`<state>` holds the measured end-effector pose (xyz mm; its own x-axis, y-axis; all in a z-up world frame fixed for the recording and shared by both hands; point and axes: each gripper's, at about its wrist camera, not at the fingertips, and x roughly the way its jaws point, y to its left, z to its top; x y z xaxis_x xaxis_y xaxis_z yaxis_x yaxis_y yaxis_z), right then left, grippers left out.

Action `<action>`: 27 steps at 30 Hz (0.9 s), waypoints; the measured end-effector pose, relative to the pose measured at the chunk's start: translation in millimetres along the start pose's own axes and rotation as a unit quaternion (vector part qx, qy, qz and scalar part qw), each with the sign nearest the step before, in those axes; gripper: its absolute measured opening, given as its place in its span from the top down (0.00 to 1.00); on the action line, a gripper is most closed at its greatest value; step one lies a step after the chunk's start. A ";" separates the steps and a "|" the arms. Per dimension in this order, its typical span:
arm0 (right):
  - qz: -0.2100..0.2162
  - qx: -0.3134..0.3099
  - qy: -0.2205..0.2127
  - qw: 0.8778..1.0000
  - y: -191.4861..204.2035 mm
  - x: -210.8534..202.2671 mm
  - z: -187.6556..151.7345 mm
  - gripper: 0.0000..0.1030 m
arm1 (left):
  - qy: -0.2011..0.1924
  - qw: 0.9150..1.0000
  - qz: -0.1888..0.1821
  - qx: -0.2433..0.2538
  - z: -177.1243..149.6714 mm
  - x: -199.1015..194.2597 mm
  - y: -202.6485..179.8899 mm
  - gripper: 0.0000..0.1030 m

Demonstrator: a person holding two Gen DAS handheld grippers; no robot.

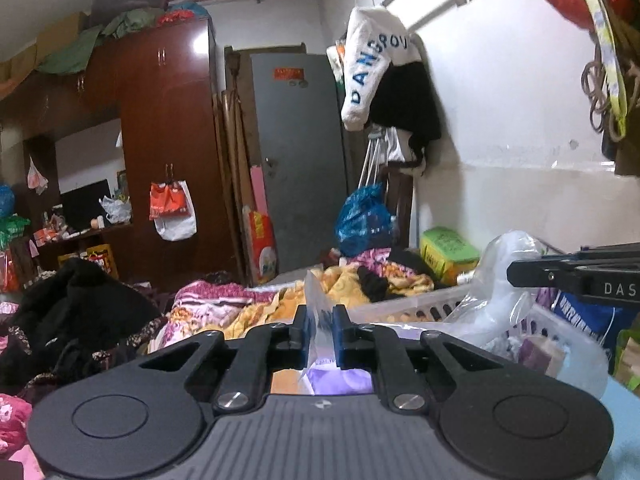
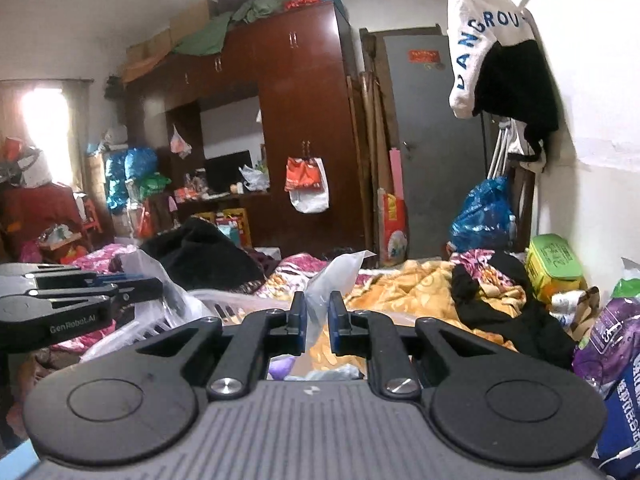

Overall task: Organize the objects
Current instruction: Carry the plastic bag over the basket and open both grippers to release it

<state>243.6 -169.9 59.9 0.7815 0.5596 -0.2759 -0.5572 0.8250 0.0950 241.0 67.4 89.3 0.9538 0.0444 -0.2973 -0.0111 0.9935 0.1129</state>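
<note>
A: Plastic bag [image 1: 320, 312] is what both tools have hold of. On the left side, the left gripper [image 1: 320, 330] has its fingers pressed onto a fold of the clear film, and the rest of the bag [image 1: 492, 292] billows over the white basket [image 1: 408, 306].

B: Why two holds on one bag?

A: My guess is to spread its mouth, or keep it taut, so things can be packed in. Further right, the right gripper [image 2: 317, 322] pinches another flap of the same film [image 2: 340, 276], fingers nearly closed with only the plastic between them.

B: And where is all this?

A: Above a cluttered bed; an orange blanket [image 2: 416, 292] lies just beyond the fingers, black clothes [image 2: 516, 312] on it, and a green box [image 2: 554, 260] sits by the wall at far right.

B: Risk?

A: Thin film could slip or tear if pulled apart hard.
</note>
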 end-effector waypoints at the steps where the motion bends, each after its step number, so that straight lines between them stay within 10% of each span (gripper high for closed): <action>1: -0.004 -0.002 0.005 1.000 0.7 1.9 -2.0 0.88 | 0.003 1.000 0.001 0.003 -1.7 1.0 -0.8 0.86; 10: -0.019 0.000 0.047 0.999 -3.3 10.9 -10.3 0.86 | 0.029 0.999 0.006 0.014 -13.1 7.9 -0.9 0.85; 12: -0.022 0.001 0.072 0.997 -3.9 13.1 -8.6 0.73 | 0.039 0.999 0.011 0.018 -14.4 8.5 0.1 0.81; 13: -0.025 0.004 0.077 0.997 -5.7 12.6 -5.9 0.69 | 0.039 0.999 0.016 0.022 -14.2 7.8 1.1 0.70; 15: -0.030 0.010 0.081 0.996 -11.8 6.1 -2.2 0.23 | 0.025 0.999 0.022 0.028 -13.0 -1.9 4.3 0.44; 17: -0.051 -0.003 0.066 0.997 -11.4 -10.1 1.6 0.04 | 0.000 0.999 0.034 0.029 -10.5 -19.7 9.2 0.30; 27: -0.042 -0.011 0.009 0.999 3.3 -100.2 -10.1 0.00 | -0.080 0.997 -0.006 -0.014 -26.7 -120.1 16.9 0.00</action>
<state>160.6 -224.1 78.2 0.8215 0.4860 -0.2983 -0.4954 0.8673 0.0489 118.3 81.7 101.7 0.9894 0.0178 -0.1441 -0.0059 0.9965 0.0829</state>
